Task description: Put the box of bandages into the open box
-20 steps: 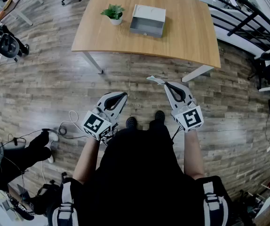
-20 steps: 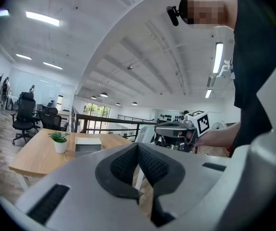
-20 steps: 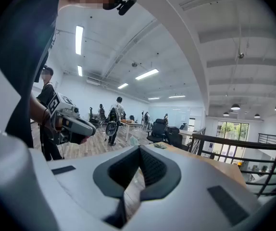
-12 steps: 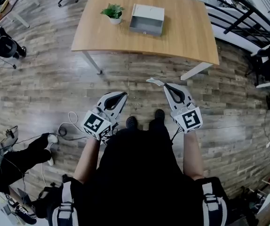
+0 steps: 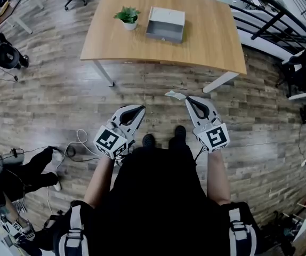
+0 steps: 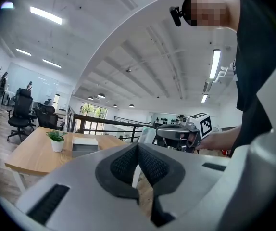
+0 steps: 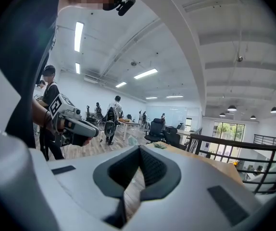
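Standing well short of the open box [image 5: 165, 24], the person's right gripper [image 5: 186, 97] pinches the flat box of bandages [image 5: 174, 95] by one end. It is probably light, crushable card. The left gripper [image 5: 141, 108] is closed and empty.

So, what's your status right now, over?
Left gripper shut, empty. Right gripper shut on small pale flat box. Open grey box ahead on wooden table, beside green potted plant. Only wood floor between, nothing in the way.

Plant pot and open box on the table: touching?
Apart. The head view shows a strip of bare table between the plant pot and the open box.
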`<action>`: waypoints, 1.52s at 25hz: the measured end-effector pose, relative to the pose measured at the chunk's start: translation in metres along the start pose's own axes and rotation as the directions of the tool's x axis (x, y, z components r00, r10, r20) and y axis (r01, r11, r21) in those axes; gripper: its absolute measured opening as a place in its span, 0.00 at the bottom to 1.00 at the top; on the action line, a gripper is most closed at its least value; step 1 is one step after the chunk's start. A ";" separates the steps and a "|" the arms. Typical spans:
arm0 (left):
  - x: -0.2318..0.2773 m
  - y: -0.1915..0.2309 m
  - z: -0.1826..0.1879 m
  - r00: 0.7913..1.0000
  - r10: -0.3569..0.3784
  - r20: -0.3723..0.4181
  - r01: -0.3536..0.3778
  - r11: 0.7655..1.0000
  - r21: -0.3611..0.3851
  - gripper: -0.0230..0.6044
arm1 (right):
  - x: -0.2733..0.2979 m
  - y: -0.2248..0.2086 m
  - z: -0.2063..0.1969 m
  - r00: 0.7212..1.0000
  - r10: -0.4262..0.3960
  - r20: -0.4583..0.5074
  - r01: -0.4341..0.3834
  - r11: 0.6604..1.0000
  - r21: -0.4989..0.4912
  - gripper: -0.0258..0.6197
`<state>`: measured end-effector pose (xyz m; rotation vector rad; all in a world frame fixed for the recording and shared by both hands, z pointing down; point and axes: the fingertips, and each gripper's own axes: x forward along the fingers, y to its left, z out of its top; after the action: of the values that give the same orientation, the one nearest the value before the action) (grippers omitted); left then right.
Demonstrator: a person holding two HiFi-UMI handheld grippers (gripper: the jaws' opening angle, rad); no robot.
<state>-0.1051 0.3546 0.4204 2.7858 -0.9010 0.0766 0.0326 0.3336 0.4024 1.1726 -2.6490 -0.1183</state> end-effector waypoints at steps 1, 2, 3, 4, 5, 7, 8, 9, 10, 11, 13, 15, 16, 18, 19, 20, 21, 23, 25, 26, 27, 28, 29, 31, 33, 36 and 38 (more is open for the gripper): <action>0.001 0.001 0.002 1.000 -0.004 0.000 0.004 1.000 0.003 0.07 | 0.001 -0.001 0.001 1.000 -0.004 0.003 0.004 1.000 0.001 0.08; 0.001 0.001 0.003 1.000 -0.008 0.002 0.008 1.000 0.003 0.07 | 0.002 -0.002 0.002 1.000 -0.008 0.003 0.008 1.000 0.001 0.08; 0.002 0.002 0.004 1.000 -0.012 0.004 0.012 1.000 0.003 0.07 | 0.003 -0.002 0.003 1.000 -0.012 0.000 0.012 1.000 0.000 0.08; 0.004 0.001 0.005 1.000 -0.017 0.006 0.017 1.000 0.003 0.07 | 0.003 -0.003 0.003 1.000 -0.014 -0.004 0.014 1.000 -0.002 0.08; 0.005 0.001 0.006 1.000 -0.021 0.007 0.021 1.000 0.004 0.07 | 0.002 -0.004 0.003 1.000 -0.015 -0.006 0.015 1.000 -0.004 0.08; 0.008 0.000 0.007 1.000 -0.028 0.007 0.028 1.000 0.008 0.07 | 0.002 -0.005 0.004 1.000 -0.016 -0.001 0.016 1.000 -0.009 0.08; 0.008 0.000 0.008 0.999 -0.031 0.007 0.031 0.999 0.009 0.07 | 0.002 -0.005 0.005 1.000 -0.018 0.001 0.018 1.000 -0.010 0.08; 0.009 0.001 0.008 0.999 -0.034 0.008 0.034 0.999 0.010 0.07 | 0.002 -0.006 0.005 1.000 -0.020 0.001 0.020 1.000 -0.011 0.08; 0.009 0.002 0.008 0.999 -0.036 0.008 0.036 0.999 0.010 0.07 | 0.002 -0.006 0.006 1.000 -0.024 0.000 0.024 1.000 -0.012 0.08; 0.009 0.003 0.009 0.999 -0.039 0.008 0.039 0.999 0.010 0.07 | 0.003 -0.005 0.006 1.000 -0.027 0.000 0.027 1.000 -0.013 0.08; 0.008 0.004 0.010 0.999 -0.047 0.007 0.047 0.999 0.008 0.07 | 0.004 -0.005 0.008 0.999 -0.034 0.004 0.034 0.999 -0.019 0.08; 0.008 0.004 0.010 0.998 -0.055 0.004 0.055 0.998 0.007 0.07 | 0.004 -0.005 0.010 0.999 -0.039 0.014 0.039 0.999 -0.030 0.08; 0.008 0.004 0.009 0.998 -0.058 0.003 0.058 0.998 0.008 0.07 | 0.003 -0.004 0.011 0.999 -0.041 0.014 0.042 0.999 -0.031 0.08; 0.008 0.003 0.008 0.998 -0.063 0.002 0.063 0.998 0.009 0.07 | 0.002 -0.003 0.009 0.999 -0.045 0.014 0.045 0.998 -0.031 0.08; 0.007 0.003 0.006 0.998 -0.064 0.001 0.064 0.998 0.007 0.07 | 0.001 -0.003 0.008 0.999 -0.047 0.013 0.047 0.999 -0.028 0.08; 0.007 0.004 0.005 0.998 -0.065 -0.001 0.065 0.998 0.005 0.07 | 0.001 -0.002 0.007 0.999 -0.048 0.012 0.048 0.999 -0.024 0.08; 0.008 0.005 0.004 0.998 -0.065 -0.003 0.065 0.998 0.004 0.07 | 0.002 -0.002 0.004 0.999 -0.049 0.009 0.049 0.999 -0.018 0.08; 0.009 0.008 0.003 0.998 -0.064 -0.007 0.064 0.998 0.006 0.07 | 0.003 -0.004 -0.003 0.999 -0.053 -0.007 0.053 0.999 0.002 0.08; 0.011 0.010 0.004 0.998 -0.057 -0.009 0.057 0.998 0.009 0.07 | 0.007 -0.007 -0.003 0.999 -0.046 -0.011 0.046 0.999 0.002 0.08; 0.013 0.011 0.004 0.999 -0.053 -0.010 0.053 0.999 0.009 0.07 | 0.008 -0.008 -0.002 0.999 -0.039 -0.012 0.039 0.999 -0.002 0.08; 0.014 0.012 0.005 0.999 -0.048 -0.010 0.049 0.999 0.010 0.07 | 0.010 -0.009 -0.002 0.999 -0.033 -0.011 0.033 0.999 -0.007 0.08; 0.015 0.012 0.006 0.999 -0.044 -0.010 0.045 0.999 0.013 0.07 | 0.011 -0.011 -0.001 1.000 -0.026 -0.002 0.026 1.000 -0.016 0.08; 0.017 0.013 0.007 0.999 -0.041 -0.010 0.041 0.999 0.014 0.07 | 0.013 -0.014 0.001 1.000 -0.020 0.018 0.020 0.999 -0.027 0.08; 0.022 0.015 0.007 0.999 -0.033 -0.009 0.033 0.999 0.007 0.07 | 0.016 -0.020 0.003 0.999 -0.011 0.032 0.012 0.999 -0.030 0.08; 0.029 0.020 0.007 1.000 -0.025 -0.012 0.025 1.000 0.002 0.07 | 0.022 -0.028 -0.003 1.000 -0.007 0.006 0.007 1.000 -0.009 0.08; 0.042 0.032 0.011 1.000 -0.005 -0.011 0.005 1.000 -0.001 0.07 | 0.034 -0.041 -0.003 0.999 0.026 0.020 -0.025 0.999 -0.038 0.08; 0.052 0.038 0.016 1.000 0.004 -0.001 -0.004 1.000 -0.004 0.07 | 0.041 -0.052 0.001 0.999 0.044 0.030 -0.043 0.997 -0.058 0.08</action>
<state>-0.0849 0.2911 0.4176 2.7804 -0.9059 0.0769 0.0432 0.2682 0.4000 1.1034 -2.6776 -0.2046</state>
